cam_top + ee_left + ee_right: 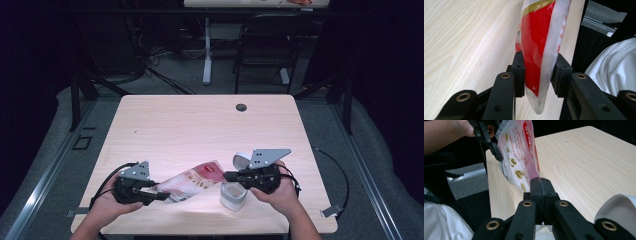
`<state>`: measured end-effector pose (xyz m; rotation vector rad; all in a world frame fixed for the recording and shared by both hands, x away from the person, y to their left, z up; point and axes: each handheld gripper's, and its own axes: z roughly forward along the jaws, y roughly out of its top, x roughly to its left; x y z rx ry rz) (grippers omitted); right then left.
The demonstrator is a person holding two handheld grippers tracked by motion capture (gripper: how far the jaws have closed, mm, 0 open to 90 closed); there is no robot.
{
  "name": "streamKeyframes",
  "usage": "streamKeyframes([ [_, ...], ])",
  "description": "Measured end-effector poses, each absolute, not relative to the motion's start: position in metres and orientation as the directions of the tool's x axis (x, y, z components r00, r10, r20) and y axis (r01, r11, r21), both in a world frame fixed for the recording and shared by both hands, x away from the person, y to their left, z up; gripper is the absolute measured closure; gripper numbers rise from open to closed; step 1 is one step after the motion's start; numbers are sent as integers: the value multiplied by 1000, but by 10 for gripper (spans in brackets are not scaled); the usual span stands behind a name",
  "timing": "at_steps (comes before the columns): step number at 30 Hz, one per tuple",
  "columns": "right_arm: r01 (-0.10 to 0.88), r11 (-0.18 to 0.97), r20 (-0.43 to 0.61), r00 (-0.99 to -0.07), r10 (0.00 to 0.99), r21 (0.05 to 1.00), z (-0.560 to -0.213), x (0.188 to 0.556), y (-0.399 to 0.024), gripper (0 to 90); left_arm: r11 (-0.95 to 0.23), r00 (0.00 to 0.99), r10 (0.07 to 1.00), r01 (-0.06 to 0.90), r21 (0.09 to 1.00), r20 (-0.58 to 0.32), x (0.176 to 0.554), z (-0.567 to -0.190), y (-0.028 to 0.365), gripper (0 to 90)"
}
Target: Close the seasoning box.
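Both grippers' fingers (539,185) clamp red pouch (192,180) above white cup (233,196).

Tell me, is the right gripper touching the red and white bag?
Touching. In the right gripper view, the right gripper has its jaws pressed together on the corner of the bag, with no gap between them and the plastic.

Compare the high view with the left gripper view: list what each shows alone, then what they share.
High view alone: the small white open container under the right gripper, its white lid, a black folding chair. Left gripper view alone: the person's white garment, and both pads pressing the red-and-white printed plastic pouch. Shared: pouch, left gripper, light wooden table.
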<state>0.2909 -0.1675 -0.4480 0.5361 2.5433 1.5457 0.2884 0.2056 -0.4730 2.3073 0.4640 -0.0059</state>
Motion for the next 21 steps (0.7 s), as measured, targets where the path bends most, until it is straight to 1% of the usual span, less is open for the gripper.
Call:
streamKeyframes([
  [9,257,428,90,-924,372,867,-454,291,-170,900,-630,935,326,327,705,-143,290,-470,206,688],
  [21,273,413,109,-919,379,869,-458,289,-175,900,-613,937,323,316,724,-135,292,-459,206,695],
])
